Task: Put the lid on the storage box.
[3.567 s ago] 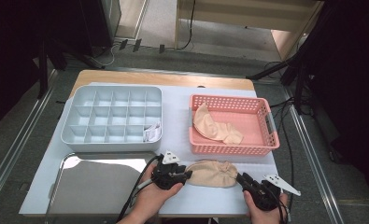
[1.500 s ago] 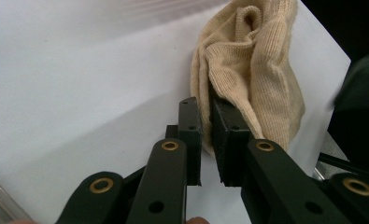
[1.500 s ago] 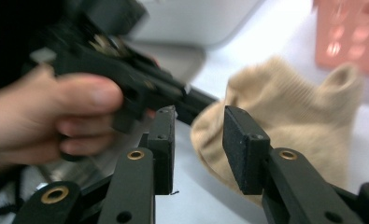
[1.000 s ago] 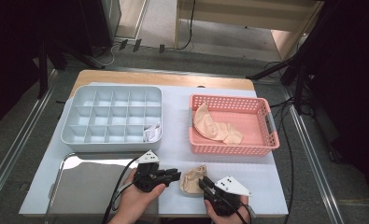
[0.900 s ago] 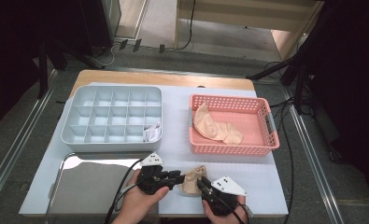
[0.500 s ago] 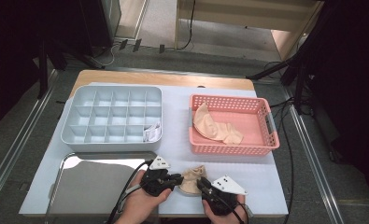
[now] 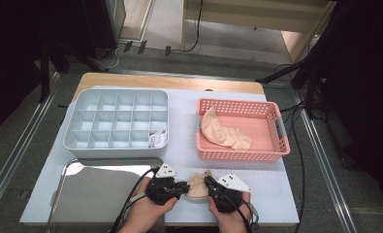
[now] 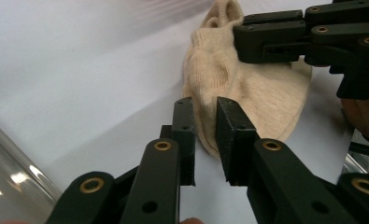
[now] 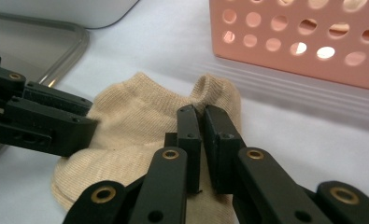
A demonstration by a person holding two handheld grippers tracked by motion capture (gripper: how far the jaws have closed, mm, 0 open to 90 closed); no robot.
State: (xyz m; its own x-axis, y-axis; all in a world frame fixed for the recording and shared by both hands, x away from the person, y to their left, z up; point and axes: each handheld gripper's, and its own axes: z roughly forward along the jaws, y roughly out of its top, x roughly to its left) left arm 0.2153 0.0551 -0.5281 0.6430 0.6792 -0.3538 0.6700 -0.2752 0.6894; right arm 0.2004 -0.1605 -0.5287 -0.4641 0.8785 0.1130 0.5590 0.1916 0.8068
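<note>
Pink basket and tray flank the sock, seemingly unobstructed.

Our forearms come in from the near edge, both hands low and close together. Our left tongs point right, jaws narrowed to a small gap. Our right tongs point up and left, jaws nearly together, having just been closing on fabric.

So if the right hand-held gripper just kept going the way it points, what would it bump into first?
Past the beige sock pinched in its jaws, the right hand-held gripper would probably meet the pink basket first, though depth is hard to judge.
</note>
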